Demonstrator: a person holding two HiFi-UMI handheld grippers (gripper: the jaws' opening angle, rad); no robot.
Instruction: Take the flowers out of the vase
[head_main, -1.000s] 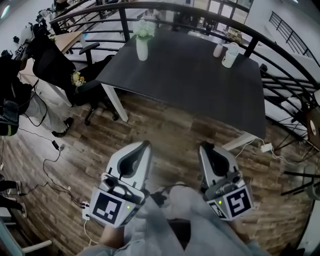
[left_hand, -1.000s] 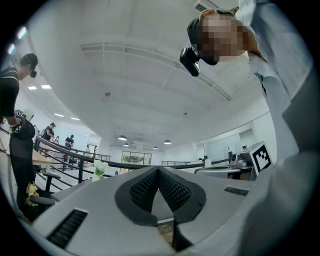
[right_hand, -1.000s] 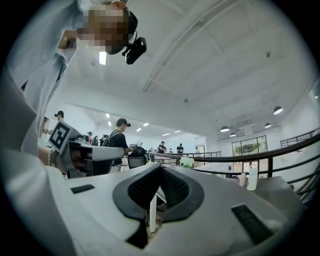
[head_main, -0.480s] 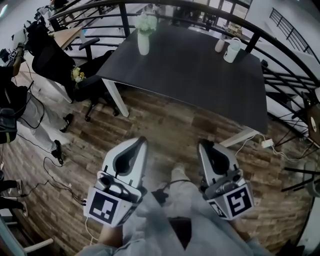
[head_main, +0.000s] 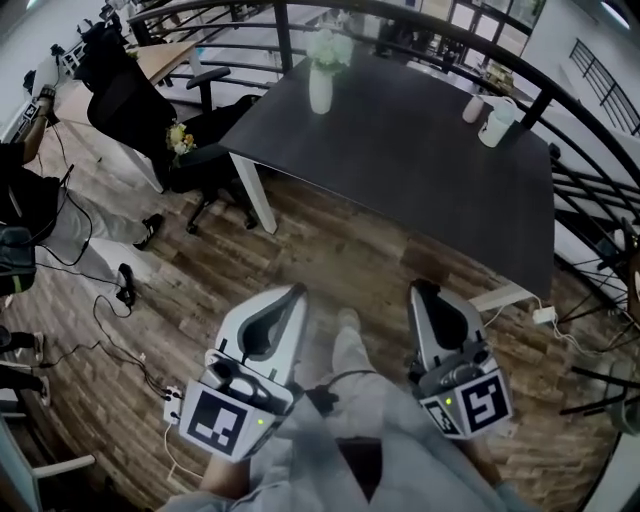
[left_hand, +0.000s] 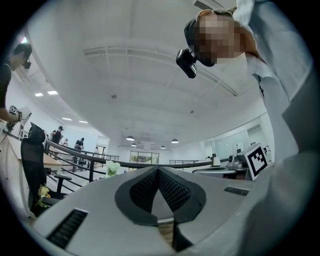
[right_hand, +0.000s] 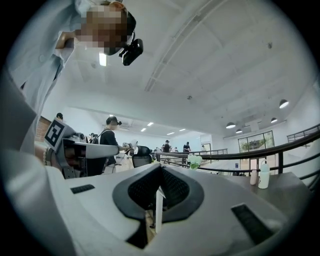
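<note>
A step toward the worktop (head_main: 420, 170) has begun, left tongs (head_main: 293, 291) and right tongs (head_main: 424, 289) both closed and empty, well short of its far corner where the flowers (head_main: 328, 48) stand untouched in the vase (head_main: 320, 92).

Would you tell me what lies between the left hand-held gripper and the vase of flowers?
The head view shows only wooden floor, then bare dark table, between the left hand-held gripper and the vase.
</note>
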